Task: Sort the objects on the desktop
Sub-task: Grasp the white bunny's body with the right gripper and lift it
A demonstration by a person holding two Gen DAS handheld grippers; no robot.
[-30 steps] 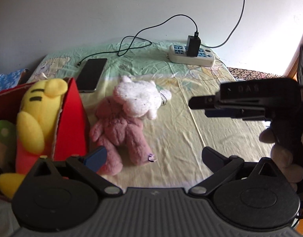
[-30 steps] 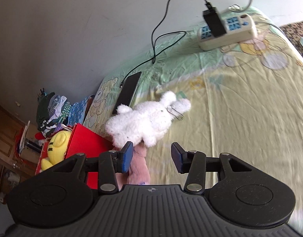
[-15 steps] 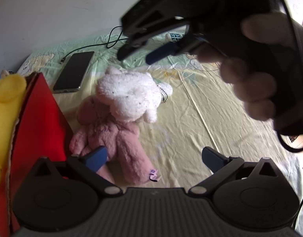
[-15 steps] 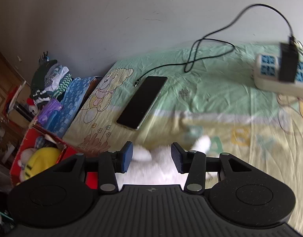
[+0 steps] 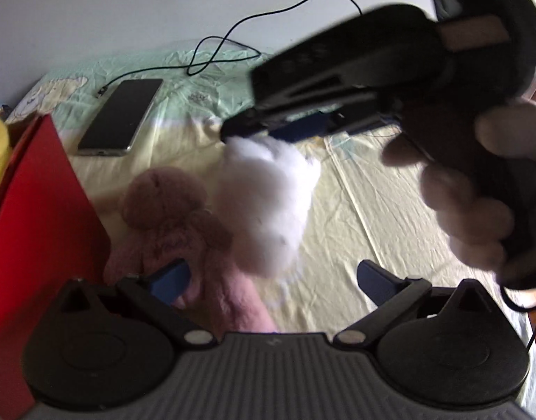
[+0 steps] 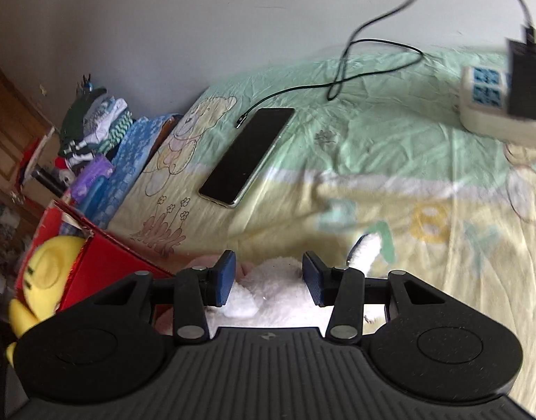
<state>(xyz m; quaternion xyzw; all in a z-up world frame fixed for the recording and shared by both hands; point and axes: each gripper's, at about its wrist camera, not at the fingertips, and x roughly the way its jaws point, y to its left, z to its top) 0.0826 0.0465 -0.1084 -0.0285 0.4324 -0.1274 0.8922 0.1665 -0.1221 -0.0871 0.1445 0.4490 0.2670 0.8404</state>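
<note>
A person's right gripper (image 5: 247,129) holds a white plush toy (image 5: 268,203) by its top end, the blue pads pressed into the fluff, so the toy hangs lengthwise straight down from the gripper, blurred and lifted off the bedsheet (image 5: 355,217). In the right wrist view the same toy (image 6: 275,280) bulges between the right gripper's (image 6: 268,276) pads. The left gripper (image 5: 268,280) is spread wide and empty, just in front of a pink plush bear (image 5: 170,217) lying on the sheet, its body running toward that gripper. To the left of both grippers stands a red box (image 5: 40,210) with a yellow plush (image 6: 47,273) inside; that box is likely where the white toy goes. A phone (image 5: 122,117) lies beyond the bear.
</note>
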